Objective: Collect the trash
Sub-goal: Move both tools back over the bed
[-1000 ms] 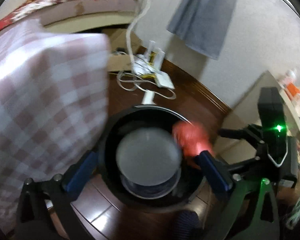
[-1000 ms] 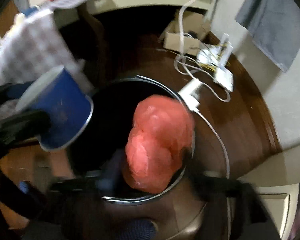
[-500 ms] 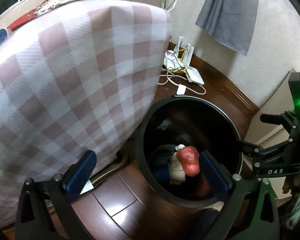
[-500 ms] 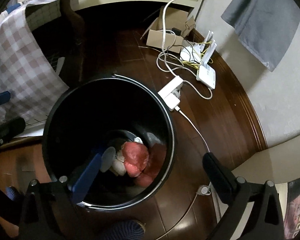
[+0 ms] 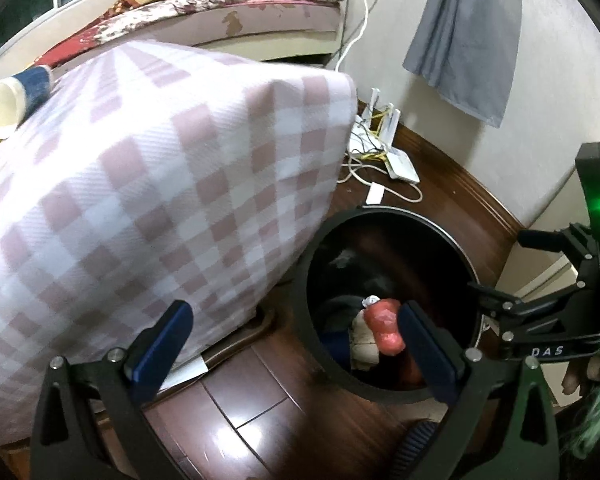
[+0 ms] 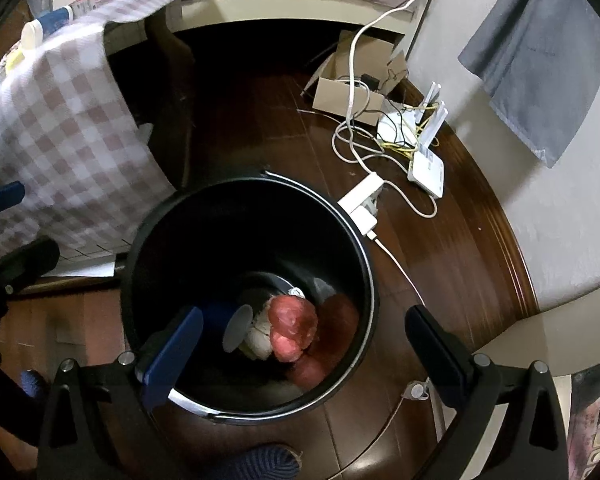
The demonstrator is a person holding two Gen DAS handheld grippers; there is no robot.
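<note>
A: How do the tongs stand?

B: The left gripper [image 5: 296,338] has its blue-padded jaws spread wide with nothing between them. The right gripper [image 6: 310,340] is the same, spread and bare.

A: Where are they, taking the bin as the mark?

B: The round black plastic bin with a thin metal rim [image 6: 370,256] sits on the dark brown wooden floor [image 6: 440,248]. The right gripper hangs over the bin's mouth, its left finger above the near wall and its right finger outside the rim. The left gripper is off to the side of the bin; only its right finger overlaps the opening.

A: And the trash?

B: At the bottom of the bin: a crumpled red plastic bag [image 6: 292,330], a wad of white paper [image 6: 258,342] touching it, and a blue paper cup [image 6: 230,322] on its side beside the paper.

A: What crowds the bin's edges?

B: The pink-and-white checked cloth [image 5: 160,200] hangs right against the rim on one side. On the far side a white power strip [image 6: 362,198] lies just beside the rim, with white cables [image 6: 350,136] running to a white router [image 6: 428,170] near the curved wooden baseboard [image 6: 504,232]. A brown cardboard box [image 6: 350,92] sits farther off, below the bed frame. A grey cloth [image 6: 540,52] hangs on the wall, well apart from the bin.

A: Any open floor?

B: A bare strip runs between the bin and the baseboard, and another lies on the near side of the rim.
</note>
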